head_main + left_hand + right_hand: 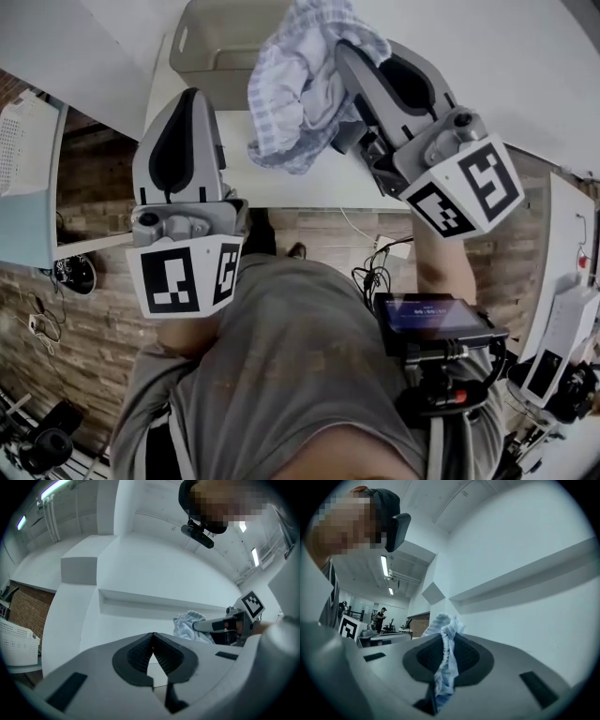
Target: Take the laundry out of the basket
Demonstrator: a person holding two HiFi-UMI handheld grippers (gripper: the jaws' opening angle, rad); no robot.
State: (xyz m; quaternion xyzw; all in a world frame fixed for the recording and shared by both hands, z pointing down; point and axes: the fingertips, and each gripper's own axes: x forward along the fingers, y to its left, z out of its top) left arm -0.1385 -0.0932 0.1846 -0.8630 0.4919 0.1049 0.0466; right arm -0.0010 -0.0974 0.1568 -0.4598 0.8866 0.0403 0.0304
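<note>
A beige plastic laundry basket [211, 42] stands at the far side of the white table [309, 183]. My right gripper [349, 52] is shut on a blue-and-white checked cloth [298, 89], which hangs bunched in the air over the basket's right front corner and the table. In the right gripper view the cloth [446, 653] is pinched between the ribbed pads of the right gripper [445, 639] and pokes out past the tips. My left gripper [187, 98] hovers to the left, near the basket's front. Its jaws meet at the tips with nothing between them in the left gripper view [152, 635]. That view also shows the cloth [187, 624].
The table's near edge runs just beyond my body. A light screen [23, 187] stands at the left, and cables lie on the wooden floor [366, 239]. White equipment [562, 337] sits at the right. A white wall with a ledge [159, 603] rises behind the table.
</note>
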